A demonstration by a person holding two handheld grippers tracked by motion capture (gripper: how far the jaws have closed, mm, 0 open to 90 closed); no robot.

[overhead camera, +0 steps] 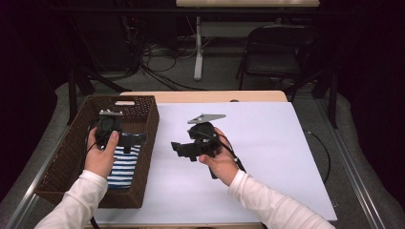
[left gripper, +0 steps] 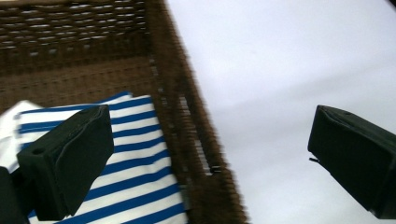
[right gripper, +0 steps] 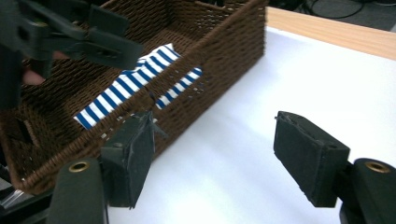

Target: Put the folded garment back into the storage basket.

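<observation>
The left hand-held gripper (left gripper: 210, 158) has its two black jaws wide apart with nothing between them, one over the striped cloth (left gripper: 135, 163) and the other over the white tabletop (left gripper: 280, 70). The blue-and-white cloth lies flat on the floor of the brown wicker basket (left gripper: 70, 51), close against the basket's side wall. That wall runs down between the jaws, with the tabletop beyond it.

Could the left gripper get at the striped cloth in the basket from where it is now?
Probably yes. The left gripper hangs over the basket with jaws wide open and empty, and the striped cloth lies uncovered on the basket floor just below. The basket's wall stands beside one jaw.
</observation>
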